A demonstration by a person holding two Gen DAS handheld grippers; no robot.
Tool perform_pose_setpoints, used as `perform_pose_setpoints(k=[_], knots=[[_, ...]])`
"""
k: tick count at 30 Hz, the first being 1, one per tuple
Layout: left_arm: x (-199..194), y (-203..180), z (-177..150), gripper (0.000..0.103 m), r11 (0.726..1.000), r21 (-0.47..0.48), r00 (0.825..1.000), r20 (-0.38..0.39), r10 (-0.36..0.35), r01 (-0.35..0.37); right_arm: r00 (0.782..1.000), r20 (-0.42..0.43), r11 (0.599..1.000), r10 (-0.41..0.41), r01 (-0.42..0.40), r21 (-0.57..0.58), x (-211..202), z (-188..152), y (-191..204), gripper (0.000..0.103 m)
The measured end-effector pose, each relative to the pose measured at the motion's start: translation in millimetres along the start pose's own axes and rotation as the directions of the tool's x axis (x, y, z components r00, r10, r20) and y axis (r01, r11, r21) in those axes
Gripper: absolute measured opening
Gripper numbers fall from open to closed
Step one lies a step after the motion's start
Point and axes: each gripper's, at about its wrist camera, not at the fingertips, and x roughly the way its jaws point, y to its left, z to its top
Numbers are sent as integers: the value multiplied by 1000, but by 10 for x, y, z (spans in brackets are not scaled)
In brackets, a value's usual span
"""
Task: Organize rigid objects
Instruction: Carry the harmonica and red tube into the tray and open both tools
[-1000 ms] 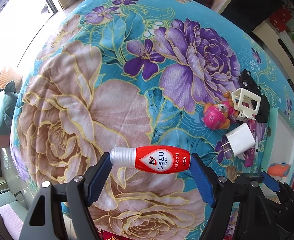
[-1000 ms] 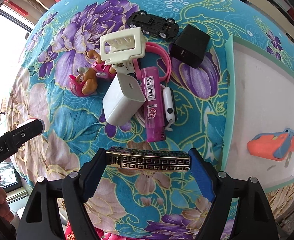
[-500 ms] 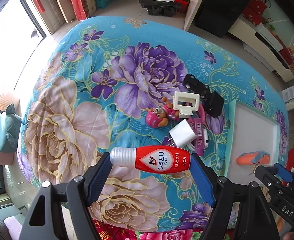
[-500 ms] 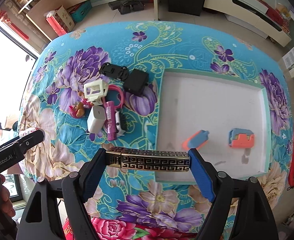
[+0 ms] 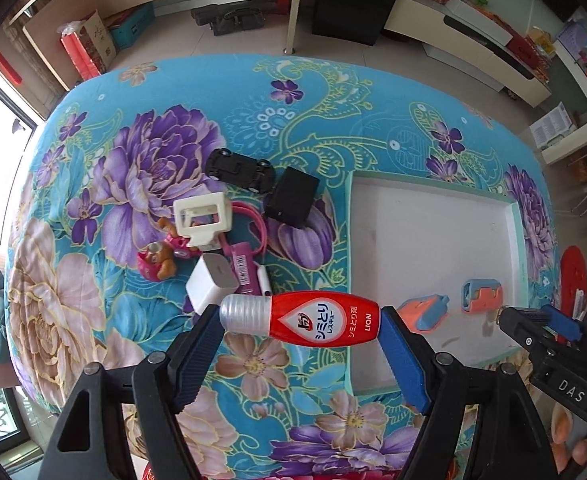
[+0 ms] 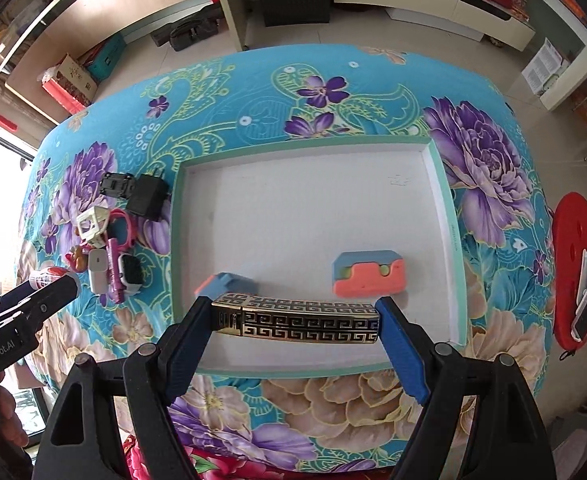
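My left gripper [image 5: 299,322] is shut on a red bottle with a silver cap [image 5: 309,322], held high over the floral table, left of the white tray [image 5: 433,240]. My right gripper [image 6: 297,320] is shut on a black and gold patterned bar [image 6: 305,322], held over the front of the tray [image 6: 313,208]. Two orange and blue blocks [image 6: 369,276] [image 6: 223,282] lie in the tray. Left of the tray lies a pile: black toy car [image 5: 239,170], black charger [image 5: 291,196], white frame [image 5: 201,216], white charger [image 5: 211,288], pink toy [image 5: 155,264].
The table has a blue floral cloth [image 5: 133,160] and a rounded edge. A red stool [image 6: 577,268] with items stands to the right. Shelves and boxes [image 5: 89,48] line the far wall.
Both grippers have risen and moved right with their objects still held. The right gripper now hangs over the tray; the pile has fallen away to the left.
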Motion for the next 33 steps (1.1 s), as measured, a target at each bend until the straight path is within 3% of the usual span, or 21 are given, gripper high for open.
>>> perform_pose_setpoints(k=[9,22,33], knots=[[513,-506,244,80,997,72,999,-37,8,-5,998,-50,998,-28,31,50,441,239,-493,82],[1142,-870,484,81,991,132,995,-99,18,-5,993,-97,996,-72,77,42,994,582,-759,82],[1096,-855,607,81,987,157,995,-89,40,-26,989,-116,995,-87,91,35,1106,580,-747,82]])
